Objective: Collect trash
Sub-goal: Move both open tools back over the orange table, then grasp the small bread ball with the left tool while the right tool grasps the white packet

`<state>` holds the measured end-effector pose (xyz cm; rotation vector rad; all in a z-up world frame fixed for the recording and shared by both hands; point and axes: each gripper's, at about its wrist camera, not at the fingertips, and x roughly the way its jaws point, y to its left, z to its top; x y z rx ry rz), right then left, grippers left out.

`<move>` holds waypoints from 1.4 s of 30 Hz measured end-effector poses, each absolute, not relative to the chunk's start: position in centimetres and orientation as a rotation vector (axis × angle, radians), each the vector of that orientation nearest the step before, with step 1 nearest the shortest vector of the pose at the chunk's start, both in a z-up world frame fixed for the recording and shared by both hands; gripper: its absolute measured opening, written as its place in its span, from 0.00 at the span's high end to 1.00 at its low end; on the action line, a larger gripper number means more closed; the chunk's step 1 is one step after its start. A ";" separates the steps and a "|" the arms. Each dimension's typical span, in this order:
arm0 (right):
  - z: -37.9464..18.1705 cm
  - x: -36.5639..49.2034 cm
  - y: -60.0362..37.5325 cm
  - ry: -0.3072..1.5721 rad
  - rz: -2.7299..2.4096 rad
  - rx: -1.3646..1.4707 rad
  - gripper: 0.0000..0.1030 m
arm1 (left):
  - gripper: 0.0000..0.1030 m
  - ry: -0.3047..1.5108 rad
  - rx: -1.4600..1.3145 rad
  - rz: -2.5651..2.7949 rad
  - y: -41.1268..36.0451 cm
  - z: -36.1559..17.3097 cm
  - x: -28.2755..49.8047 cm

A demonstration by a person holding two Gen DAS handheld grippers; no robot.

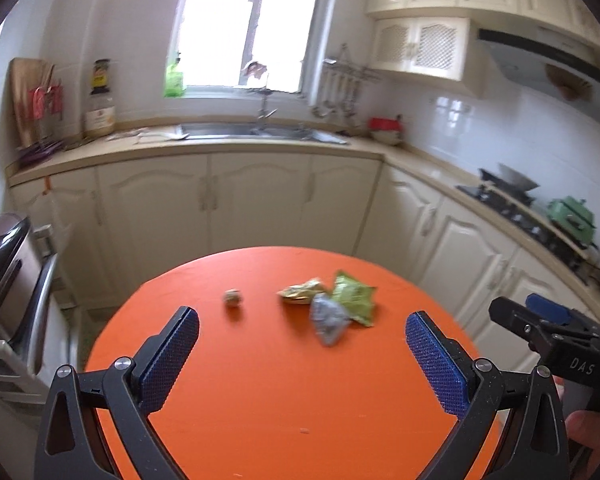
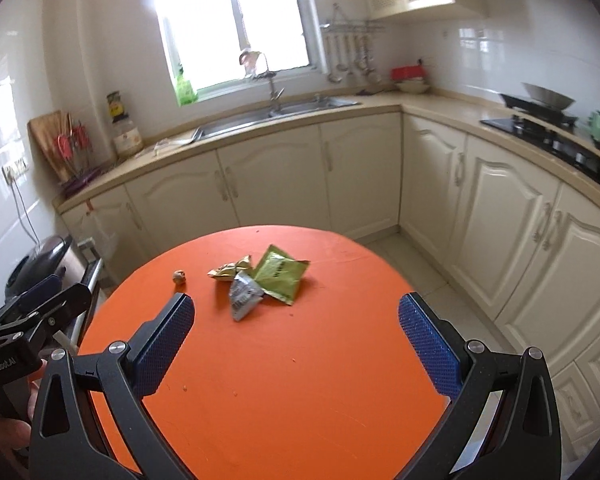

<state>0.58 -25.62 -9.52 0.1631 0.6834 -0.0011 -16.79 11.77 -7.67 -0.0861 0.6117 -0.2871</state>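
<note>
Here my left gripper (image 1: 302, 342) hangs over the near part of the round orange table (image 1: 260, 400), its blue-padded fingers (image 1: 172, 356) spread wide with nothing between them. My right gripper (image 2: 296, 334) hangs beside it over the same table, jaws just as wide apart and just as empty; from the left wrist view it shows at the right edge as a black body with a blue pad.

Beyond both sets of fingertips, toward the far half of the table, lies the trash. A silver wrapper (image 2: 243, 294) sits nearest me, touching a green packet (image 2: 280, 274) on its right and a crumpled gold wrapper (image 2: 230, 270) just behind it on the left; the three form one small heap. A small crumpled ball (image 2: 179, 277) lies apart from them to the left.

Past the table edge run cream cabinets (image 2: 276, 176) under a beige counter with a steel sink (image 2: 276, 114) below the window (image 2: 228, 20). A stove (image 2: 548, 128) stands along the right counter.
</note>
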 end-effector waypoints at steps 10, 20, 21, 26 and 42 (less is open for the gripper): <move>-17.5 10.3 -20.5 0.864 0.052 0.112 0.00 | 0.01 0.772 -0.006 -0.174 10.8 -11.6 -5.8; -23.4 15.5 -19.3 0.980 0.042 0.155 0.23 | 0.01 0.887 0.080 -0.186 8.2 -15.2 6.2; -23.8 15.7 -19.3 0.986 0.038 0.155 0.28 | 0.01 0.895 0.085 -0.187 6.4 -16.3 8.5; -24.4 16.2 -18.9 0.988 0.042 0.114 0.46 | 0.03 0.932 0.110 -0.201 4.8 -19.1 13.0; -23.3 14.4 -20.3 0.952 0.152 0.197 0.80 | 0.79 0.925 0.026 -0.229 3.7 -21.6 22.1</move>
